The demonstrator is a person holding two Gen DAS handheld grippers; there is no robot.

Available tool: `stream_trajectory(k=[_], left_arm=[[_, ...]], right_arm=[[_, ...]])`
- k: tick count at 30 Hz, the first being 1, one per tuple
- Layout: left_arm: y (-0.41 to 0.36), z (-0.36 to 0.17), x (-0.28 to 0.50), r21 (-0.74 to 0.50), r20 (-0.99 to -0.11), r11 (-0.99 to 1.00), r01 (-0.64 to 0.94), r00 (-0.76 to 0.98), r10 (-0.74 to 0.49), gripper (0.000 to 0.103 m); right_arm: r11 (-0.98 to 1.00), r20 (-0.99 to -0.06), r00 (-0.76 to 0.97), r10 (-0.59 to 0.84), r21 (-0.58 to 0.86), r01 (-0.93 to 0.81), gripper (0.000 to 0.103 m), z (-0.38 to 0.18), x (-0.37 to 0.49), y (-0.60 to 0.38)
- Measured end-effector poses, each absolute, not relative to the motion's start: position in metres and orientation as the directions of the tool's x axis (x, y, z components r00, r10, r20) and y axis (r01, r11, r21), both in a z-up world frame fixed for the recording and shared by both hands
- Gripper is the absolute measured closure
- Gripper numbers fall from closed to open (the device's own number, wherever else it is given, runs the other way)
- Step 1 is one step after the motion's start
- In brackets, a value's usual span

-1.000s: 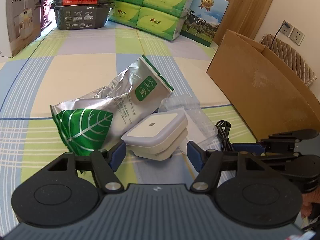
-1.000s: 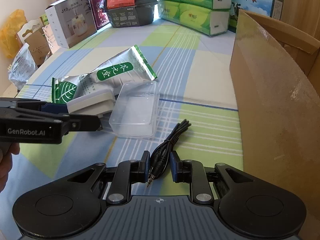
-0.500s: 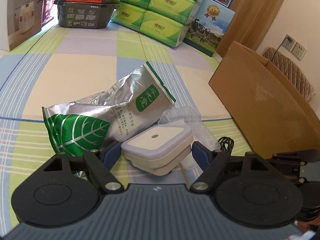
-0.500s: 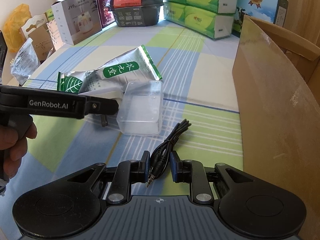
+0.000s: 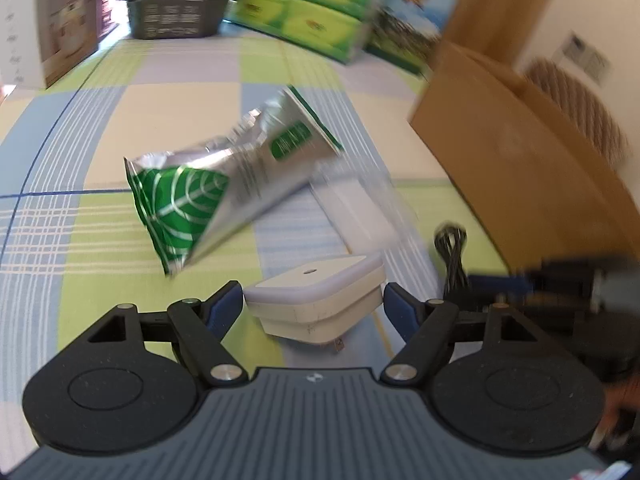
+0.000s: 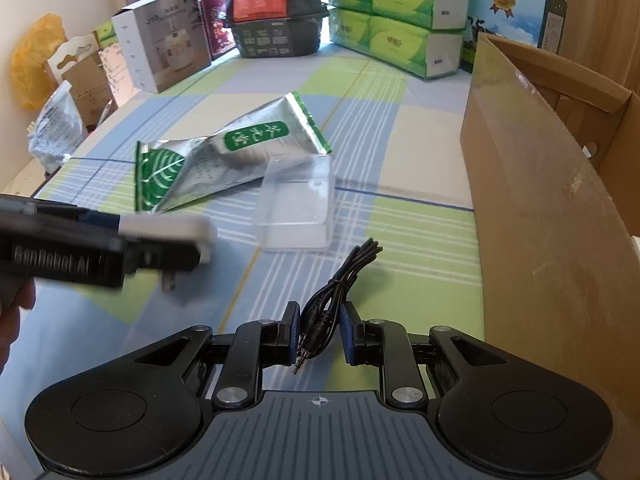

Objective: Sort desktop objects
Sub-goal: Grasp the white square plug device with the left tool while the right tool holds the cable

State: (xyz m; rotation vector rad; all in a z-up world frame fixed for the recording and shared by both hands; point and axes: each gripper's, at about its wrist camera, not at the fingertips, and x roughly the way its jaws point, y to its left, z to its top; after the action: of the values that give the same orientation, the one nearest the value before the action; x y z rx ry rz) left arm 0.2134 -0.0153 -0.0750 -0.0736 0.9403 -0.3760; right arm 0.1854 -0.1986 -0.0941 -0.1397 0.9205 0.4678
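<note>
Left gripper [image 5: 313, 307] clamps the white square plug-in night light [image 5: 316, 302] by its edges, right gripper [image 6: 319, 333] pinches the coiled black audio cable [image 6: 336, 286] near its jack: plug may twist free, loose loops beyond the fingertips may snag.

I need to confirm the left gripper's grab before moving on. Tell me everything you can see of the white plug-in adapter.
The adapter is a squarish white plastic block with rounded corners, a flat cream top face with a small dark dot at its centre, and metal prongs underneath. It sits level between the fingers of the left gripper, which press its two sides. In the right wrist view it hangs clear above the tablecloth, prongs pointing down, touching nothing else.
</note>
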Motion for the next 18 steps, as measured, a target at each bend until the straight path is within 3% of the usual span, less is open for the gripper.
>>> stream_trajectory(k=[5,12,18], left_arm=[[-0.018,-0.081,0.195,-0.199,-0.797,0.924,0.327,0.495,-0.347,0.035],[-0.020,-0.081,0.200,-0.209,-0.782,0.930,0.303,0.518,-0.345,0.021],[-0.027,-0.081,0.208,-0.186,-0.774,0.943,0.276,0.550,-0.314,0.022]], right_arm=[[0.869,-0.811,0.469,0.350,0.093,-0.487,0.085,-0.096,0.171,-0.198],[0.873,-0.809,0.476,0.345,0.091,-0.478,0.085,-0.098,0.174,-0.198],[0.882,-0.814,0.476,0.334,0.092,-0.461,0.075,-0.101,0.178,-0.197]])
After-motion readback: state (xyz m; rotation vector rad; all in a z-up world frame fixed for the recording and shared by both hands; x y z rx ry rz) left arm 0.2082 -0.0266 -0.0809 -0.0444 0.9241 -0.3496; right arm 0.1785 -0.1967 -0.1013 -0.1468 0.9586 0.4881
